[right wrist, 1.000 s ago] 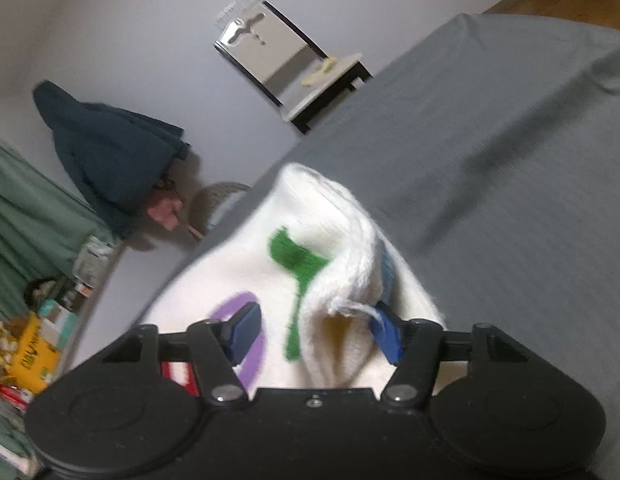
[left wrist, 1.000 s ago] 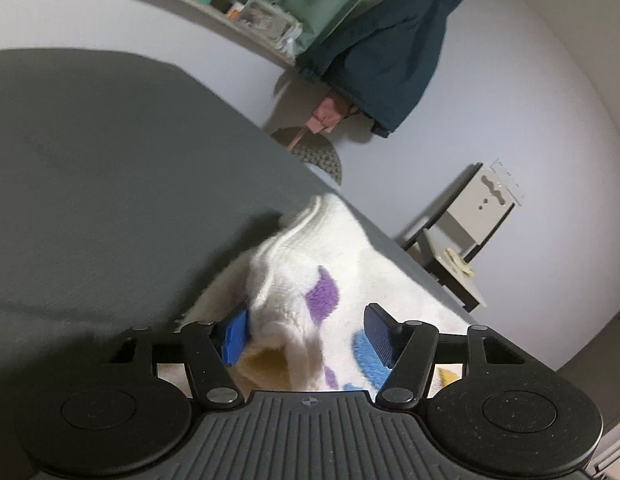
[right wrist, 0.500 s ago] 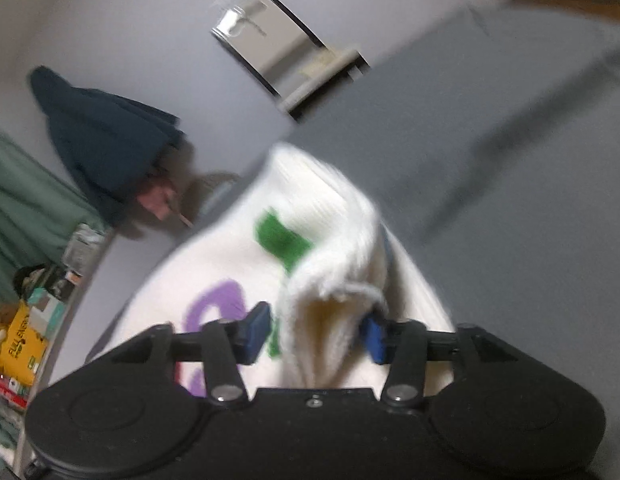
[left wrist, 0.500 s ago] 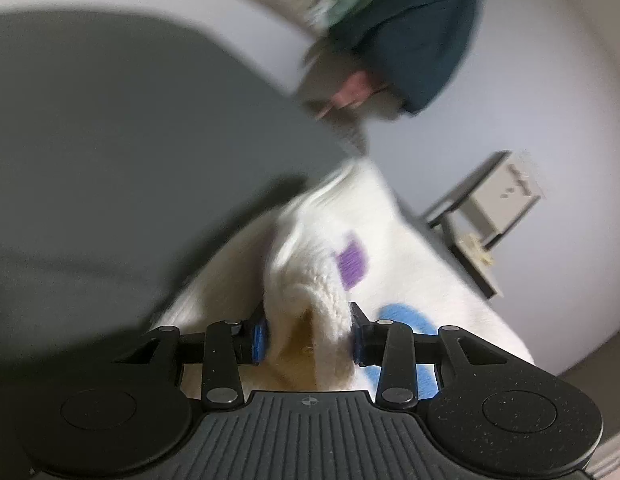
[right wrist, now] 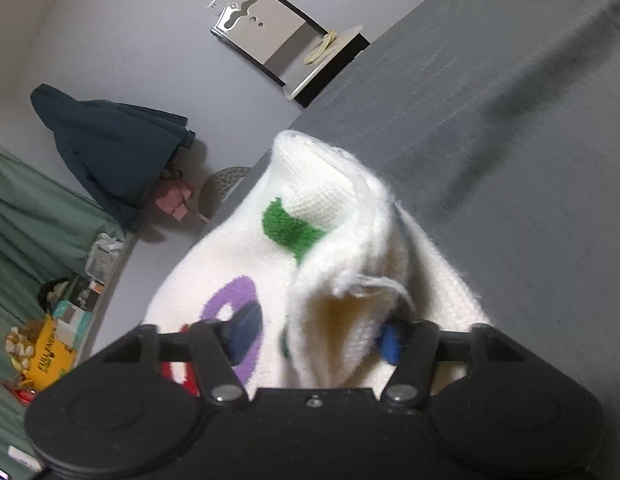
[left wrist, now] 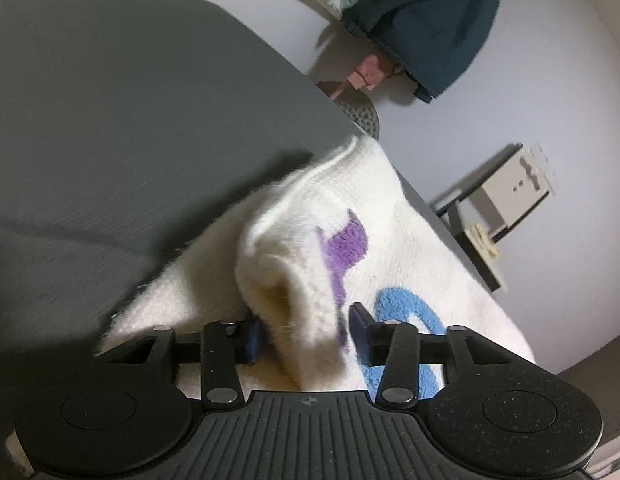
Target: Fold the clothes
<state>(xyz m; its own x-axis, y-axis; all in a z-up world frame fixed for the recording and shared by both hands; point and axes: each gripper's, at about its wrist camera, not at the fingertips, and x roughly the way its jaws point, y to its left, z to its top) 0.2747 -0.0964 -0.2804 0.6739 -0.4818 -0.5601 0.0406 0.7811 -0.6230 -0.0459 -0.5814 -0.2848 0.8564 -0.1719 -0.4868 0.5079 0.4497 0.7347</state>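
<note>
In the left wrist view, the left gripper has a bunched ridge of a white knit sweater between its blue pads; the near pad presses the fabric, but a slight gap shows at the far pad, so the jaws sit narrow around the fold and a firm clamp cannot be confirmed. The sweater rises from a grey bed cover, near its edge, and the knit looks thick, fluffy and soft: it should drape and sag rather than keep a crease, and a doubled hem or edge seems the safest place to grip, since one loose layer could slip or stretch. Purple and blue woolly motifs mark its face. In the right wrist view, the right gripper straddles another raised fold of the same sweater with jaws fairly wide; the right pad touches the cloth, the left pad stands clear, and a loose thread hangs by the fold. A green patch, a purple ring and a red shape show here, above the grey cover
</note>
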